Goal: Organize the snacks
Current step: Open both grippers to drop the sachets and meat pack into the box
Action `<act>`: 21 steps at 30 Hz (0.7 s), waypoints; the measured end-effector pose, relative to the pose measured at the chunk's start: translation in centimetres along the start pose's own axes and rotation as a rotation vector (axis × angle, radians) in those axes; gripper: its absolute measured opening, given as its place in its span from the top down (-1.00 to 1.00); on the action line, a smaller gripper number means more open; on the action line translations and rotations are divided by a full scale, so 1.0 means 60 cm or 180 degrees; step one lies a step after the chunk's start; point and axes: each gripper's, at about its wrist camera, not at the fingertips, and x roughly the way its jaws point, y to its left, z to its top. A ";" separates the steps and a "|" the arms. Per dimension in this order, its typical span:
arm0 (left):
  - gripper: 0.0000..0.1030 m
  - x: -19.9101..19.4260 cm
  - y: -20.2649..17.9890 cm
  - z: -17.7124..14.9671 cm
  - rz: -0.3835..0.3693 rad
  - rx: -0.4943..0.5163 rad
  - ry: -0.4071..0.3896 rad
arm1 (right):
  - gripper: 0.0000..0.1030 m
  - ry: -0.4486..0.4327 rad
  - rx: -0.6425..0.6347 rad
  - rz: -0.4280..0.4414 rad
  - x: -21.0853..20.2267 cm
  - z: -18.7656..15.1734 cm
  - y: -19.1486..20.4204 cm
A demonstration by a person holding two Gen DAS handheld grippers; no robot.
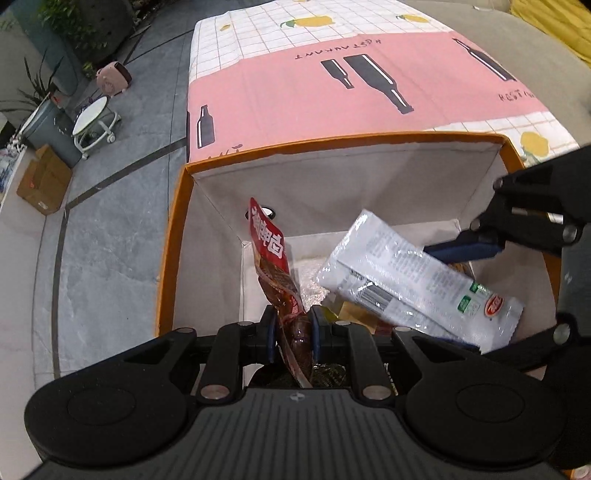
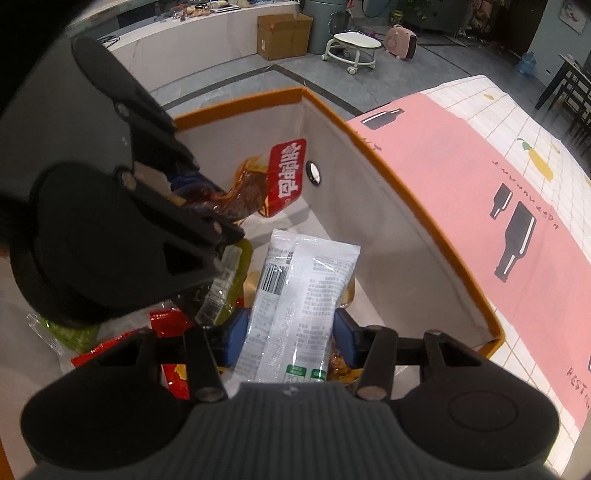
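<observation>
Two grippers hang over the orange box point(image 1: 173, 236): left gripper point(image 1: 293, 332) pinches the red packet point(image 1: 273, 258), right gripper point(image 2: 290, 341) squeezes the white packet point(image 2: 306, 280), both packets pointing down inside.

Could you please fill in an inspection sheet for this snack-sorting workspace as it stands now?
Surface: table under a pink and white checked cloth printed with bottles and lemons.
Job's things: orange-rimmed box with pale lining; red snack packet and white snack packet, both held over its inside.
Clutter: more packets, red, green and yellow, lying in the box bottom.
Grippers: left gripper jaws shut on the red packet's lower end; right gripper jaws shut on the white packet.
Cables: nothing seen.
Surroundings: grey tiled floor, cardboard box, white wheeled stool, pink appliance, potted plants.
</observation>
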 end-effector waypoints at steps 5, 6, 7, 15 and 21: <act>0.50 -0.004 0.004 0.000 0.0057 -0.0054 0.0007 | 0.02 -0.0011 0.0005 -0.0029 -0.001 -0.010 -0.003; 0.43 -0.005 0.004 0.002 0.0070 -0.0066 -0.0005 | 0.00 -0.0028 0.0022 -0.0021 -0.004 -0.012 -0.004; 0.40 -0.008 0.004 0.001 0.0054 -0.0087 -0.0023 | -0.05 -0.0044 0.0039 -0.0016 -0.008 -0.013 -0.005; -0.22 -0.070 -0.002 -0.006 0.0128 -0.0254 -0.0226 | -0.42 -0.0288 0.0027 -0.0101 -0.054 -0.011 -0.006; -0.29 -0.154 -0.025 -0.023 0.0183 -0.0508 -0.0713 | -0.48 -0.0802 0.0191 -0.0231 -0.140 -0.047 -0.019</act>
